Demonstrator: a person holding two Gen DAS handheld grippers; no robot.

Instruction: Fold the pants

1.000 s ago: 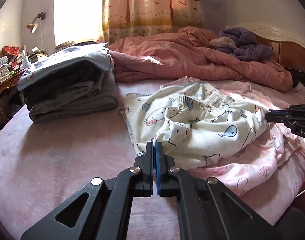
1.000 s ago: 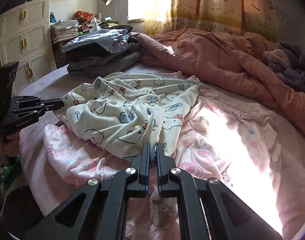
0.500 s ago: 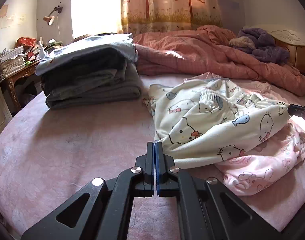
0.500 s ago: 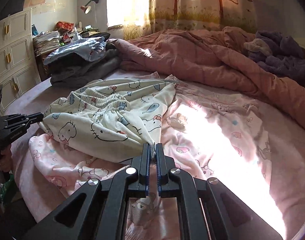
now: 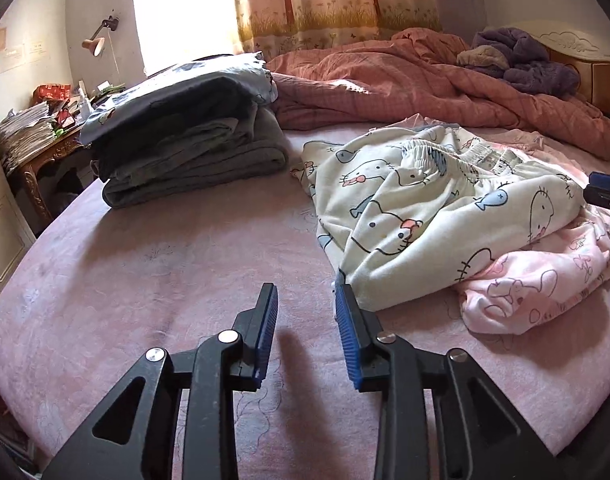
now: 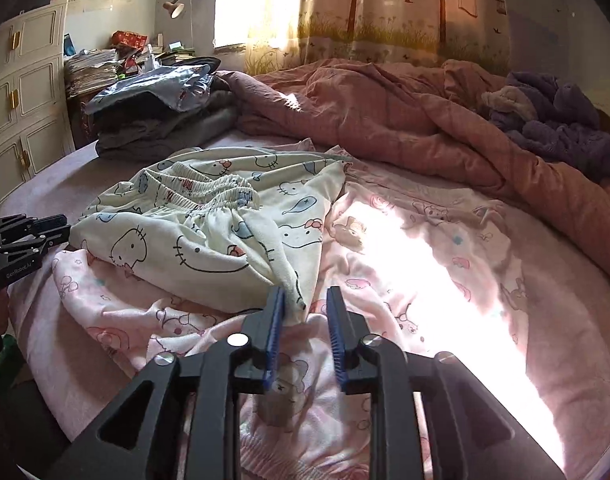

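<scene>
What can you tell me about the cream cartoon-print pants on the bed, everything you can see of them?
The cream pants look like soft, fleecy cloth printed with cat faces and blue fish. A gathered elastic waistband sits bunched on top. They lie folded over but rumpled on the pink bed sheet, partly atop a pink printed garment. The left gripper is opening with nothing between its fingers, one finger beside the near corner. The right gripper is opening too, another corner loose between its pads.

Sunlight is streaming through a window (image 6: 241, 4) beside a tree-and-birdcage printed curtain (image 6: 405, 8). A wall lamp (image 6: 177, 6) is hanging over a cluttered wooden desk (image 5: 45, 156). Cream cabinets (image 6: 25, 92) are standing along the left wall.
</scene>
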